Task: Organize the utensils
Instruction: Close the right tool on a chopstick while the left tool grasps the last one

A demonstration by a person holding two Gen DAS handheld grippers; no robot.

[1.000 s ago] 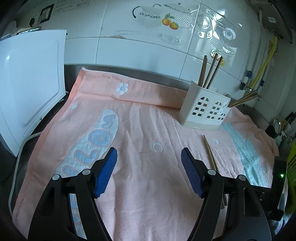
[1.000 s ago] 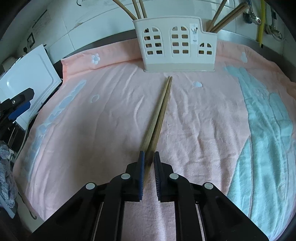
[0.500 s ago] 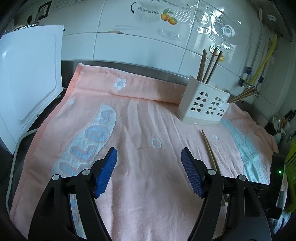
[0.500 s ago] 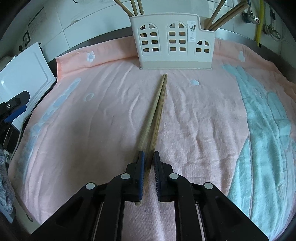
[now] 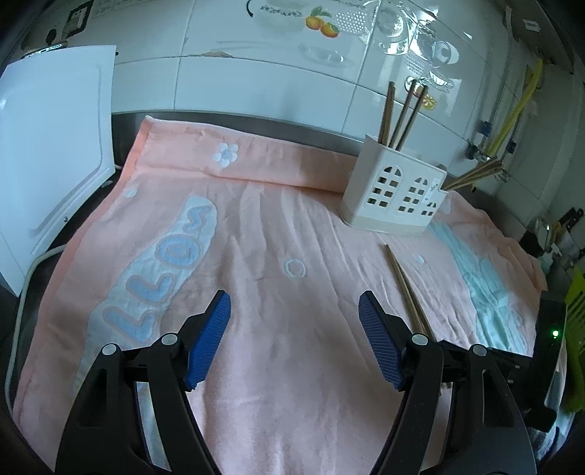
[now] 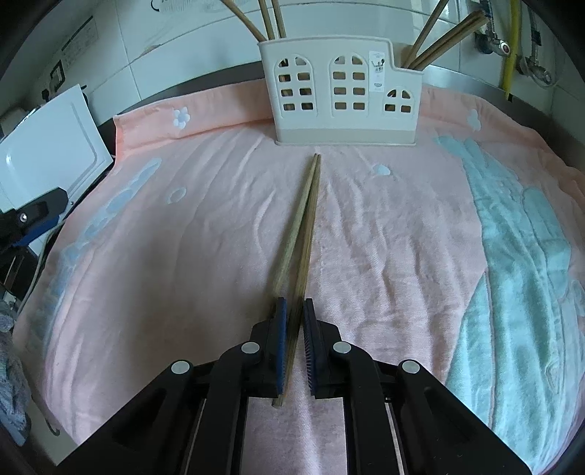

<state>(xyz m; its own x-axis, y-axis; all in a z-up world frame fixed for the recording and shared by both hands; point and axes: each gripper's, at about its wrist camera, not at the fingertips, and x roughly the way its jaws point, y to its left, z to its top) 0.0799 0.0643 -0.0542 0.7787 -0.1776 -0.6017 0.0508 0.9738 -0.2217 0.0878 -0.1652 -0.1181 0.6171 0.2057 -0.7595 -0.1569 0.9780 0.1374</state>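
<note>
two chopsticks [image 6: 301, 226] lie side by side on the pink towel [image 6: 204, 234], their far tips touching at twelve o'clock just short of the white utensil holder [image 6: 342, 95]. the right gripper [image 6: 293, 310] sits at six o'clock in its own view, its blue pads pressed together onto the near ends of that pair, one stick end poking out just behind the pads. the holder stands upright at the towel's far edge, with three chopsticks leaning in its taller left section [image 6: 268, 18] and about three more, bunched too closely to count for sure, slanting out of its lower right section [image 6: 442, 34]. the left gripper [image 5: 294, 318] hovers over bare towel with its two pads wide apart and nothing between them; from there the lying pair is at about two o'clock. one white board [image 5: 51, 146] leans at nine o'clock beside the towel.
</note>
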